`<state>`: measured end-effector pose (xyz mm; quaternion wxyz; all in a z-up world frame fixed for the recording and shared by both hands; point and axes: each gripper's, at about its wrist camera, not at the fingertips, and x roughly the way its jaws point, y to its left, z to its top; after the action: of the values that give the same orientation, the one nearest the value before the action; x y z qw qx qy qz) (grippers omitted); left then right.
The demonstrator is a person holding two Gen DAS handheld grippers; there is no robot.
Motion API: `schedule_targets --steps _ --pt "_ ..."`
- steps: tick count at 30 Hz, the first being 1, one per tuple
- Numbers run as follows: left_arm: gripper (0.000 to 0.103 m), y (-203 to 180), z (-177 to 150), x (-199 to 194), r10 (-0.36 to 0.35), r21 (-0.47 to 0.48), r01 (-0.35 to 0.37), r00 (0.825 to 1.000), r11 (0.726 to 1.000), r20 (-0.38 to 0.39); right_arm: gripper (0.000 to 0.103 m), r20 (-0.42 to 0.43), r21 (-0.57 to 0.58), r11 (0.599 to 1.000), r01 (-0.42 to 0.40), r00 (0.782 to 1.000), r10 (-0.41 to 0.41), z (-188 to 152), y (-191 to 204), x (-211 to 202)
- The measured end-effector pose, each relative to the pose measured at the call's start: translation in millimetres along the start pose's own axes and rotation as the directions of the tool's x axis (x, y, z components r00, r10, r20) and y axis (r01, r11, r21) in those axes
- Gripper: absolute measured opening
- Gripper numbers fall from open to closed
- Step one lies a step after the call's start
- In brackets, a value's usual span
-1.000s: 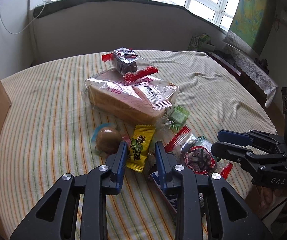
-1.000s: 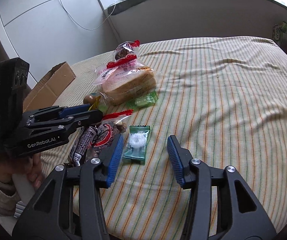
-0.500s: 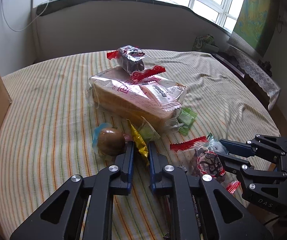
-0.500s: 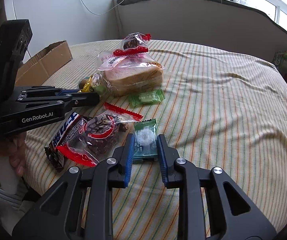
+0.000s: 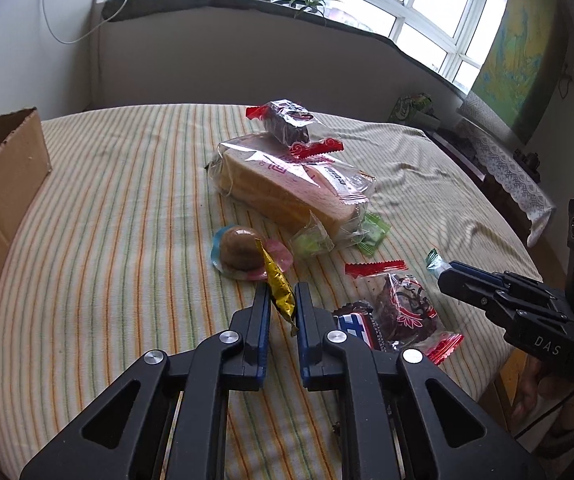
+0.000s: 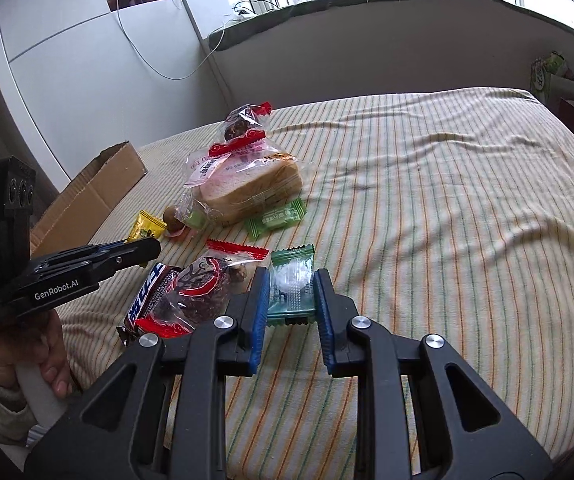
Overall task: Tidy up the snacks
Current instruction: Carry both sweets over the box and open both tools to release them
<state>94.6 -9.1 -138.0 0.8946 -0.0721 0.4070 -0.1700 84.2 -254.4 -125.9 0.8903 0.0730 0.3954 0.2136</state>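
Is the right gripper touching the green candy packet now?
Touching. In the right wrist view the right gripper has both blue pads pressed on the sides of the green candy packet, which sits between them.

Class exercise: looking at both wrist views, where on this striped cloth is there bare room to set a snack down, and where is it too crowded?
Free: the striped cloth between the cardboard box and the bread bag, and the wide stretch right of the green packet. Crowded: the cluster around the bread bag, the round sweet and the red-edged bag.
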Motion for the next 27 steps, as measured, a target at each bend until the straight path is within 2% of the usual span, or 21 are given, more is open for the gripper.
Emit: schedule_targets --steps 3,8,15,21,27 --pt "0.01 -1.6 -0.1 -8.3 -0.006 -0.014 0.007 1.0 1.0 0.025 0.023 0.016 0.014 1.0 -0.001 1.0 0.001 0.9 0.7 -4.3" --pt "0.01 -14.7 9.0 -34.0 0.0 0.021 -0.002 0.996 1.0 0.087 0.023 0.091 0.011 1.0 0.005 0.996 -0.006 15.9 7.1 -30.3" --pt "0.01 -20.3 28.2 -98.8 0.018 0.055 -0.032 0.971 0.998 0.239 0.023 0.218 -0.036 0.999 0.026 0.976 -0.017 44.0 33.4 -82.8" --pt "0.01 0.0 23.9 -130.0 0.06 0.022 -0.07 0.952 0.997 0.3 0.023 0.218 -0.08 0.996 0.034 0.976 -0.016 49.3 57.4 -91.4" --pt "0.01 34.4 12.1 -147.8 0.114 -0.052 -0.103 0.937 0.993 0.331 0.023 0.174 -0.151 0.988 0.007 0.985 0.02 53.3 96.9 -71.6"
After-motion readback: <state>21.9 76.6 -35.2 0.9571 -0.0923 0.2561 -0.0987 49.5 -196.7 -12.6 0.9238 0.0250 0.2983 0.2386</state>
